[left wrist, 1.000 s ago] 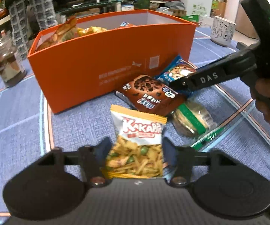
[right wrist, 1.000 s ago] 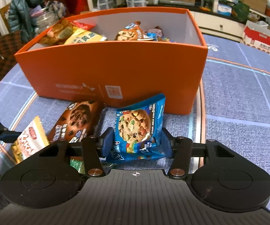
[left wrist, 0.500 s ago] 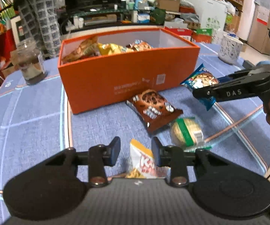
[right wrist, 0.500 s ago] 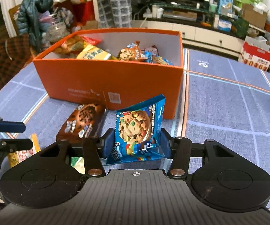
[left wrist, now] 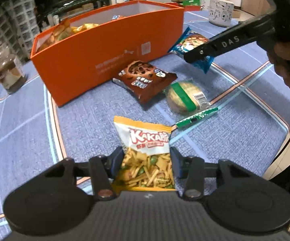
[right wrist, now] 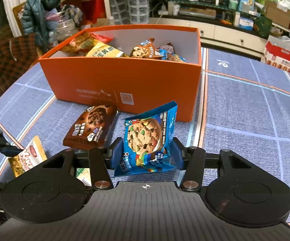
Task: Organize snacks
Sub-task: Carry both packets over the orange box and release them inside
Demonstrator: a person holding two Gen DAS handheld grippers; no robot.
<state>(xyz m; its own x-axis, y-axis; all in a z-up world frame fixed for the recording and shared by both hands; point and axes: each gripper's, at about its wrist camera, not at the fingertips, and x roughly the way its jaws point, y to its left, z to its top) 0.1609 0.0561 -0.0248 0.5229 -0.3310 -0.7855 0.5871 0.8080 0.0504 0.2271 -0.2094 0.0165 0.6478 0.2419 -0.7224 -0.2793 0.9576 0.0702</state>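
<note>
Snacks lie on the blue surface (left wrist: 20, 124) at about five o'clock from the orange box (right wrist: 124, 80), which already holds several packets. The yellow Kakah mix packet (left wrist: 148, 154), showing noodle sticks and green peas, sits between the left tongs (left wrist: 146, 160), whose jaws have just been opening again after squeezing nearly shut half a second ago; both pads now look to touch its edges. The right tongs (right wrist: 147, 153) pinch the blue cookie packet (right wrist: 149, 138), tilted, as before. At twelve o'clock from the yellow packet lie a brown chocolate cookie packet (left wrist: 144, 78) and, at one o'clock, a round cake wrapped in a green band (left wrist: 186, 97), both unmoved.
</note>
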